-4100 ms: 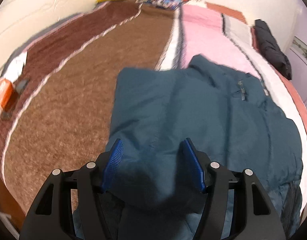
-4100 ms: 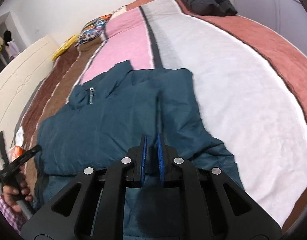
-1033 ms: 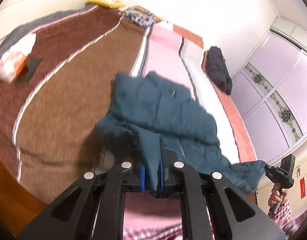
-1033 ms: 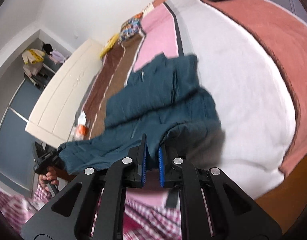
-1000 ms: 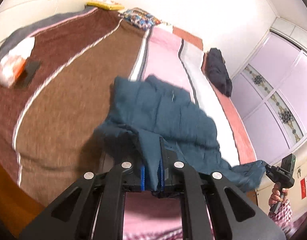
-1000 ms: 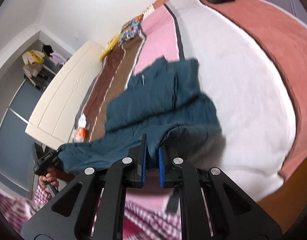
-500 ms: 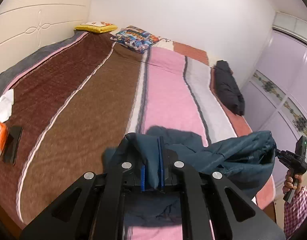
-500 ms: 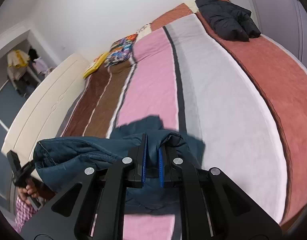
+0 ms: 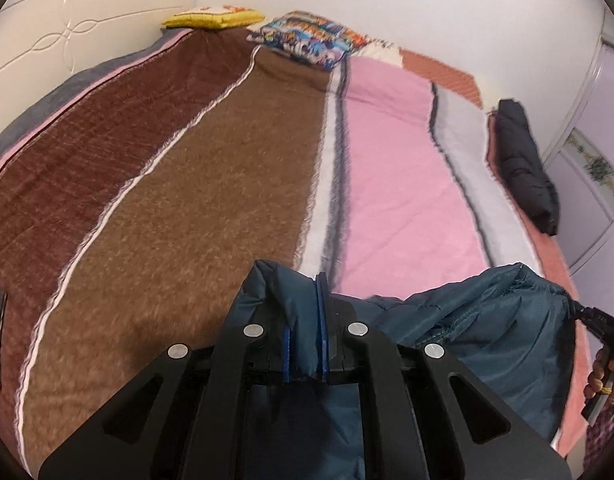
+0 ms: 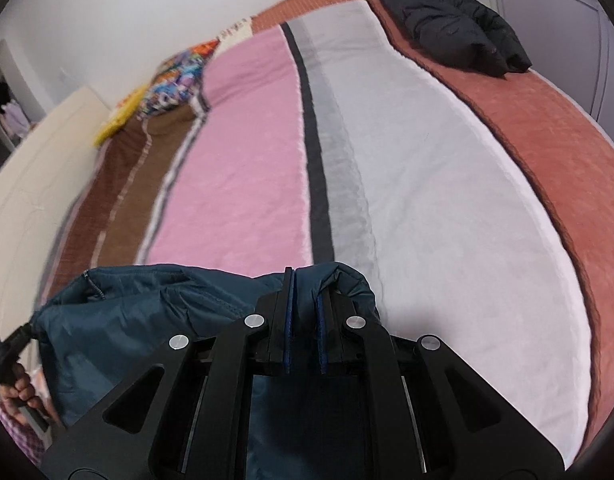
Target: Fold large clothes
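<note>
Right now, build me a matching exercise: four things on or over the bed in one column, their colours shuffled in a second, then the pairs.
Things:
1. jacket held in both tongs
2. jacket lying at the far edge of the bed
3. flat pillow by the headboard
4. blanket stripe under the held jacket

Colours:
A. pink
B. yellow
C. teal
D. black

Pairs: 1-C, 2-D, 3-B, 4-A

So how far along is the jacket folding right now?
Done: a black jacket already lies bundled at the far side of the bed. In hand: the left gripper and right gripper each pinch the teal jacket, holding it off the bed. Left: laying it down and folding it; no finished fold shows.
</note>
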